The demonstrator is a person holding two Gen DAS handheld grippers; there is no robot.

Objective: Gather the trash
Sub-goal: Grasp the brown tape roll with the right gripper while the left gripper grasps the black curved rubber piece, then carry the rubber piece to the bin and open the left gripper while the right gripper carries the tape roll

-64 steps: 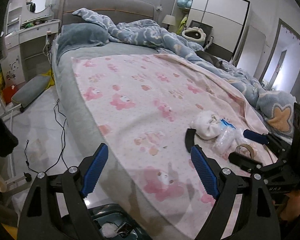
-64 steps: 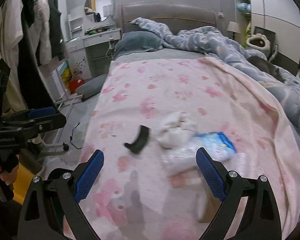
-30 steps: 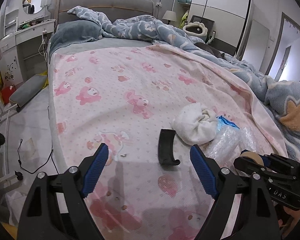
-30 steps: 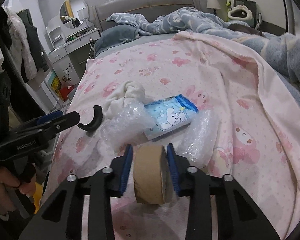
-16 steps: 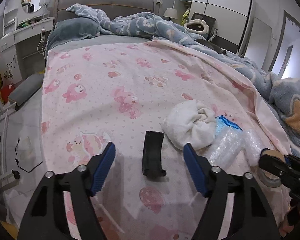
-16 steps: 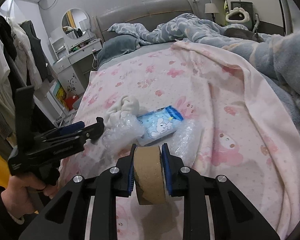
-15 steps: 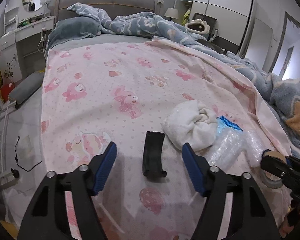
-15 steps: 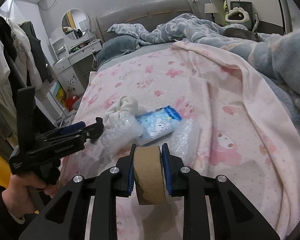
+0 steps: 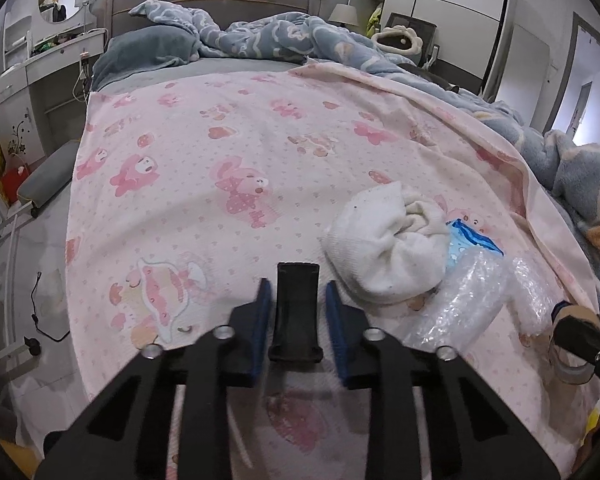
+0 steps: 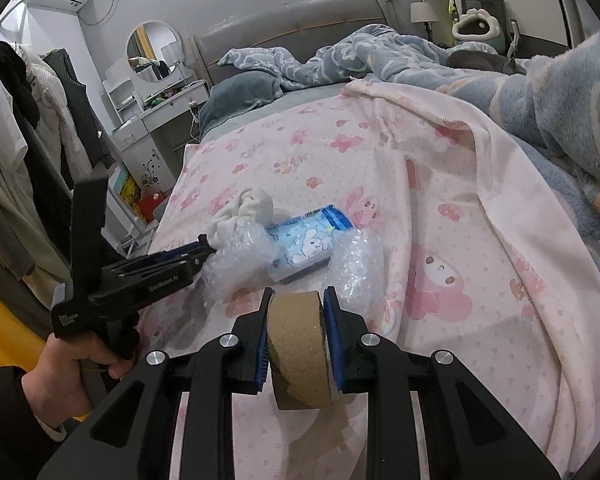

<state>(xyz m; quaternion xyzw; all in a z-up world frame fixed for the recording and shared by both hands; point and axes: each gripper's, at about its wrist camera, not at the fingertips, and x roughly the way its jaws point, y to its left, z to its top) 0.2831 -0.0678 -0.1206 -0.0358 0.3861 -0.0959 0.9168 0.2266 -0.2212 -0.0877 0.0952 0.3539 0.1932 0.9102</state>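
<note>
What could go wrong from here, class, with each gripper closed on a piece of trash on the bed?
1. The left gripper has just closed on the curved black plastic piece; little pad contact shows, so it may slip when lifted.
2. The right gripper clamps the brown tape roll by its flat sides; it could pivot out.
3. Bubble wrap lies close and could snag.

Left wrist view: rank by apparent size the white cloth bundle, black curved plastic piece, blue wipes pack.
1. white cloth bundle: clearly largest.
2. black curved plastic piece: between the left gripper pads, nearest the camera, so inflated.
3. blue wipes pack: mostly hidden behind cloth and bubble wrap; true size unsure.
</note>
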